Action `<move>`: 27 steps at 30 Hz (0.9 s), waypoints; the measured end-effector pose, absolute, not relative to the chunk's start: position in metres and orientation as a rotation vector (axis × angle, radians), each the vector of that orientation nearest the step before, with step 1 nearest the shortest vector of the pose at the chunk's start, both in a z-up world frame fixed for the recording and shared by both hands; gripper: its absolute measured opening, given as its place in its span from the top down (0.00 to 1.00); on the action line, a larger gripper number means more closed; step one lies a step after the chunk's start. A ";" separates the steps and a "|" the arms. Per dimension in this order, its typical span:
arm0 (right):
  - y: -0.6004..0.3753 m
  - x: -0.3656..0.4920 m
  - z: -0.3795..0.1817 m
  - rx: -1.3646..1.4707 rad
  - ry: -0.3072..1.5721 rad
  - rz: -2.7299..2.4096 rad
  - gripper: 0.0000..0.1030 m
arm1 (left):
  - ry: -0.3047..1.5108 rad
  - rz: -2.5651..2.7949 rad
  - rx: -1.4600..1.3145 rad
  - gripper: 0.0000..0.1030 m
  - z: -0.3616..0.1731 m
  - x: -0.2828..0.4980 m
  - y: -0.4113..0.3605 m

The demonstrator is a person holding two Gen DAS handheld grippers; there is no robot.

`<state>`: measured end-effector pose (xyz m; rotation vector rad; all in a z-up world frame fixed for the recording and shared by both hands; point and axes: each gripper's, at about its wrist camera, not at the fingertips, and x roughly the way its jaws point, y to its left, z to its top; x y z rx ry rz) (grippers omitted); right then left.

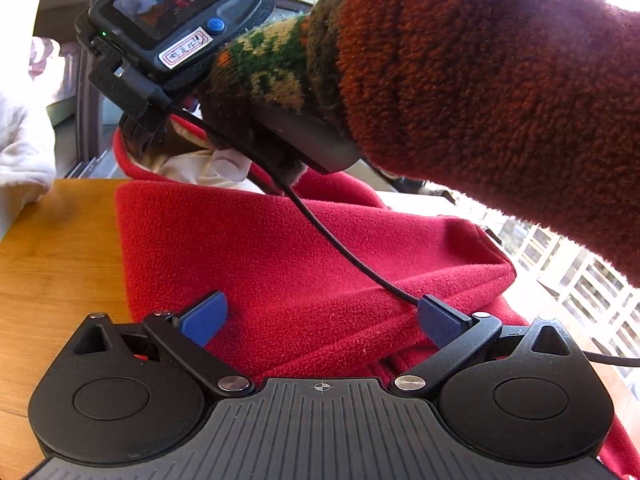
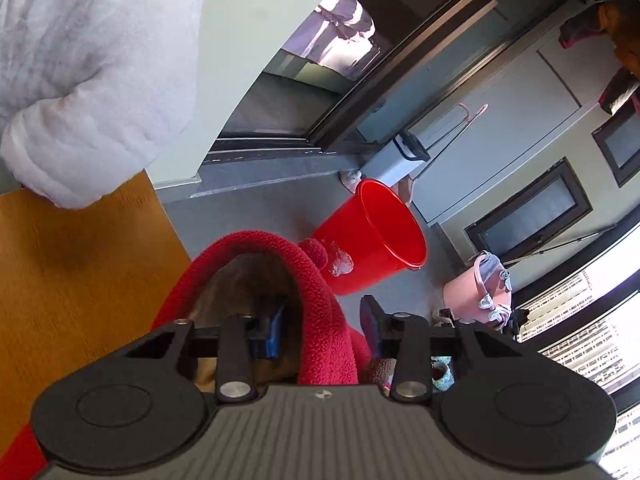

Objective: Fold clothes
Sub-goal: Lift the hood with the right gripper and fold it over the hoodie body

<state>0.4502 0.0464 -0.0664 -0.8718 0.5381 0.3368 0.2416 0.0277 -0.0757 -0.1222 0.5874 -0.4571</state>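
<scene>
Fleece (image 2: 320, 300), red, pinched in your right gripper (image 2: 324, 332), a fold arching ahead of narrow jaws. Your left gripper (image 1: 324, 316) gapes wide over the same fleece, gripping nothing.

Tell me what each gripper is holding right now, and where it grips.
The right gripper pinches a folded edge of the red fleece. The left gripper is open over the fleece, holding nothing.

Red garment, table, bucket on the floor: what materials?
Red garment: looks like fleece, matte, with a fuzzy napped pile. Table: wood or wood-look laminate, smooth, with grain lines; which one is unclear. Bucket: likely plastic, glossy, with light glowing through its thin wall.
</scene>
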 end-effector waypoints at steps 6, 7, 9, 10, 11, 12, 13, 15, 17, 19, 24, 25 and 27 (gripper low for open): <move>0.023 0.452 -0.041 -0.872 0.478 0.238 0.92 | 0.585 -0.463 -0.138 0.00 -0.075 0.241 0.030; 0.011 0.452 -0.027 -0.842 0.461 0.211 0.92 | 0.585 -0.463 -0.138 0.00 -0.075 0.241 0.030; -0.014 0.452 0.001 -0.777 0.425 0.155 0.92 | 0.585 -0.464 -0.140 0.00 -0.075 0.241 0.030; -0.031 0.449 0.019 -0.720 0.401 0.127 0.92 | 0.585 -0.465 -0.141 0.00 -0.075 0.241 0.030; -0.047 0.446 0.037 -0.662 0.376 0.098 0.92 | 0.585 -0.466 -0.146 0.00 -0.075 0.241 0.031; -0.065 0.442 0.055 -0.598 0.354 0.073 0.92 | 0.584 -0.470 -0.154 0.00 -0.075 0.242 0.033; -0.084 0.433 0.072 -0.513 0.342 0.065 0.92 | 0.583 -0.474 -0.167 0.00 -0.075 0.242 0.035; -0.122 0.410 0.098 -0.351 0.319 0.081 0.92 | 0.581 -0.483 -0.193 0.00 -0.075 0.242 0.039; -0.152 0.378 0.112 -0.240 0.287 0.113 0.92 | 0.580 -0.490 -0.212 0.00 -0.076 0.243 0.042; -0.174 0.340 0.118 -0.158 0.266 0.167 0.92 | 0.579 -0.495 -0.226 0.00 -0.076 0.243 0.044; -0.196 0.257 0.100 -0.135 0.248 0.320 0.92 | 0.579 -0.506 -0.262 0.00 -0.078 0.244 0.049; -0.195 0.244 0.092 -0.140 0.264 0.351 0.92 | 0.579 -0.505 -0.265 0.00 -0.077 0.244 0.049; -0.192 0.224 0.073 -0.139 0.315 0.408 0.92 | 0.582 -0.496 -0.251 0.00 -0.075 0.244 0.044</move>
